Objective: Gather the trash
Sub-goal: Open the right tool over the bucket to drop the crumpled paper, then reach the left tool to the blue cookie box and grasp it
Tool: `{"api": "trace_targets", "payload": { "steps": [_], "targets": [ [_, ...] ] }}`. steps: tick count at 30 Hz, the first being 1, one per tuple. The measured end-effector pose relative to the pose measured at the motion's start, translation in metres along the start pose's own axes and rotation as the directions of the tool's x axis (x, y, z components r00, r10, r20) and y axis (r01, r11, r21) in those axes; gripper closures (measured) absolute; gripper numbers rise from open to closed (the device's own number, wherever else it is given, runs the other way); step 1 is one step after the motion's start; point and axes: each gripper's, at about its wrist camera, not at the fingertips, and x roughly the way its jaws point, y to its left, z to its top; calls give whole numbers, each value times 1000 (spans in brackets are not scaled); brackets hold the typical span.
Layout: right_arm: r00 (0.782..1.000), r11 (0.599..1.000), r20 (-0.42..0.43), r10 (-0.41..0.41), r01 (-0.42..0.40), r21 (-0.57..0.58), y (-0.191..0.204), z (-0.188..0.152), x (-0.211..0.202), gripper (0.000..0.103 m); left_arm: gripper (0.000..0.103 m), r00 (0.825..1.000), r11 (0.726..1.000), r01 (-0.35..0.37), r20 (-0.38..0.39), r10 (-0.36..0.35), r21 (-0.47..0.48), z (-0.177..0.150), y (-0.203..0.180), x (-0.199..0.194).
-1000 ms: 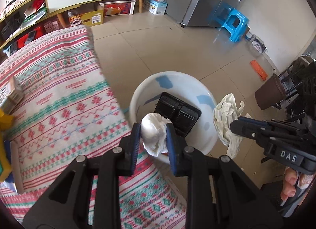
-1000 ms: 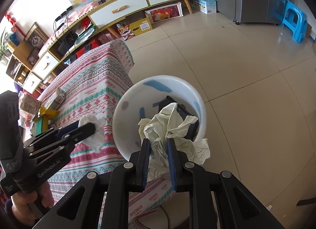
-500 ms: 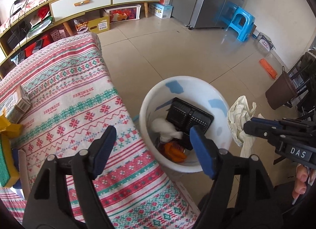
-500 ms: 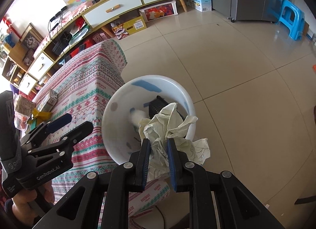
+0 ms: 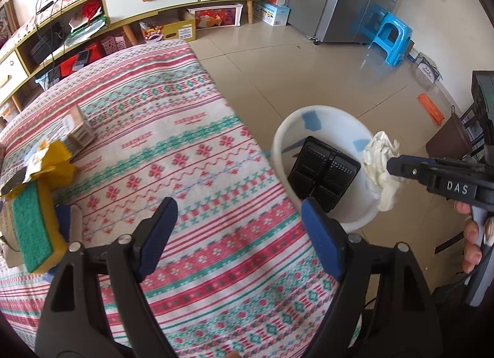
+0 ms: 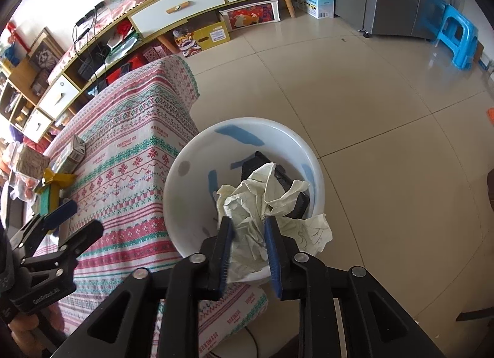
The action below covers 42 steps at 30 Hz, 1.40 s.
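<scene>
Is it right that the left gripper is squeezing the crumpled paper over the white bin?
Not quite: the right gripper squeezes the crumpled paper over the white bin, as the right wrist view shows. The left gripper is open.

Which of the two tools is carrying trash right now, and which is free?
The right tool: its fingers pinch the crumpled white paper wad over the white plastic bin. The left tool is spread wide with nothing between its fingers, above the patterned tablecloth.

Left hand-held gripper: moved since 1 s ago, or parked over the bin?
Yes. The left hand-held gripper has swung left off the white bin and now sits open over the patterned tablecloth, with the bin to its right.
</scene>
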Motion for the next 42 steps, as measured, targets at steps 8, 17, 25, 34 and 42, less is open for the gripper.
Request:
{"api": "trace_targets", "payload": {
  "steps": [8,17,25,34,42],
  "targets": [
    [1000,1000,20,-2,2,-6,19,5,-2,42,20,999,999,-33,4,33,3,-7,23,-22],
    [999,1000,35,4,-3,-25,49,9,0,30,18,997,997,-73,4,73,-31,-20,58,-44],
    [999,998,29,25,-23,-60,85,9,6,27,18,996,989,-94,-1,94,-115,-31,105,-62],
    [999,991,12,50,-48,-123,131,7,15,26,18,992,957,-121,7,127,-262,-37,173,-81],
    [997,985,-13,72,-73,-159,171,9,30,26,18,985,895,-152,15,175,-419,-39,242,-91]
  ]
}}
